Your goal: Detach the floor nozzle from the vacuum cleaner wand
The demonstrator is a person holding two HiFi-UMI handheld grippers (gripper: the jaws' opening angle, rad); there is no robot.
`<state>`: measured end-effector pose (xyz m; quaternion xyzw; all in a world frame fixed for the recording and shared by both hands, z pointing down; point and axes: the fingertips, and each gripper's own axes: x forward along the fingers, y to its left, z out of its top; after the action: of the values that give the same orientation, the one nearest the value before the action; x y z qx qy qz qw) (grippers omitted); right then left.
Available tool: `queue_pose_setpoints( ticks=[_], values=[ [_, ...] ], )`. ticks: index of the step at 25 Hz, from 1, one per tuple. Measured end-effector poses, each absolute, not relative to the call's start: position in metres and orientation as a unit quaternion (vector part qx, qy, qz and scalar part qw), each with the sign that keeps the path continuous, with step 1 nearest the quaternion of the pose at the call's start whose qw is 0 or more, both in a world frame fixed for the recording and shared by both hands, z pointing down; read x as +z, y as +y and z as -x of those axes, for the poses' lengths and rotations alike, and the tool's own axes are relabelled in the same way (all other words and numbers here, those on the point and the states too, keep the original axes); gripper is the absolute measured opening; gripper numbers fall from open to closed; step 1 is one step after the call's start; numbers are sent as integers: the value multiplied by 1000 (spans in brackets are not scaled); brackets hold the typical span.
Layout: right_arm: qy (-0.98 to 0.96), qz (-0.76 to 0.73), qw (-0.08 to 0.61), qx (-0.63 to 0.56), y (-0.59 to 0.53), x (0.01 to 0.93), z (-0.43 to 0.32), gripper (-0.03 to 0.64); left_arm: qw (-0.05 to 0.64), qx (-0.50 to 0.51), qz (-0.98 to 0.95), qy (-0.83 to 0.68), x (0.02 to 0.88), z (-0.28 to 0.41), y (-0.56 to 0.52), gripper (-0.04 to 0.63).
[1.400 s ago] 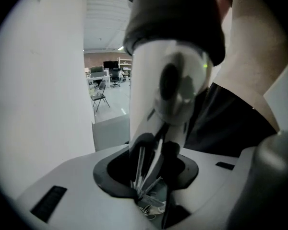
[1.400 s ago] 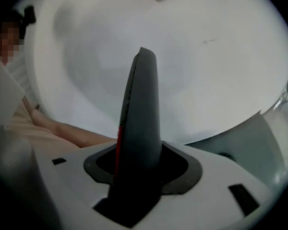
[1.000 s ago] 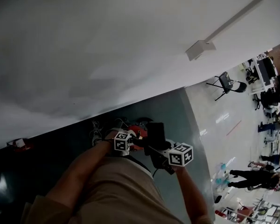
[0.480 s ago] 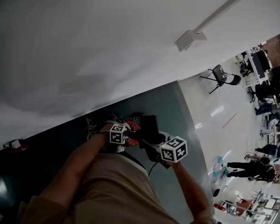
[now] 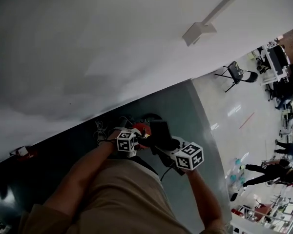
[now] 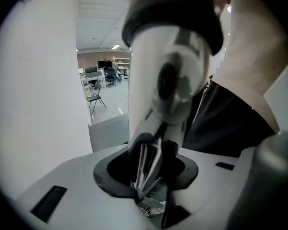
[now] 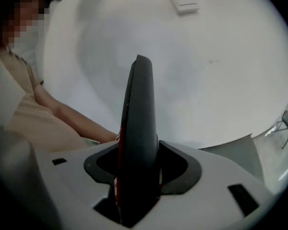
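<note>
1. The left gripper (image 6: 151, 175) is clenching almost fully shut on a thin edge at the foot of the pale wand (image 6: 168, 80). I judge it is bracing the tube.
2. The right gripper (image 7: 137, 176) is grasping the nozzle (image 7: 139, 119), a dark flat piece with a red edge, its jaws standing half apart around it. That grip looks meant for pulling or twisting the piece off.
3. In the head view the two grippers are sitting close together in front of the person's waist, with the black and red parts between them. The joint is not visibly parted.
4. The wall (image 5: 112, 43) is standing just ahead, and loose cables (image 5: 102, 129) are lying on the floor (image 5: 190, 111) beside the left hand. These could be crowding a pull.
5. A chair (image 5: 237, 75) and people are well apart, to the right.
</note>
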<state>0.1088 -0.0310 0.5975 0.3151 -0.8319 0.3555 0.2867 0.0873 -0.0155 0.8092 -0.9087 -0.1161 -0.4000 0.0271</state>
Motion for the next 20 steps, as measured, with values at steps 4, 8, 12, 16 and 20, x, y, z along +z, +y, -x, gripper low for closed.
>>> queue_pose_setpoints(
  ticks=[4,8,12,16,20],
  values=[
    [-837,-292,212,411,-34,600,-121,225,30,-407,905,-122,810,-95,-17,124],
    [-838,-317,291,334,-21,597,-97,225,39,-418,900,-118,818,-85,-15,126],
    [-862,-272,247,349,-25,599,-107,225,29,-417,903,-103,813,-85,-11,126],
    [-863,-199,142,441,-29,605,-125,225,38,-431,894,-118,812,-98,-8,124],
    [-865,-286,244,333,-34,591,-104,225,19,-441,892,-101,813,-92,-26,126]
  ],
)
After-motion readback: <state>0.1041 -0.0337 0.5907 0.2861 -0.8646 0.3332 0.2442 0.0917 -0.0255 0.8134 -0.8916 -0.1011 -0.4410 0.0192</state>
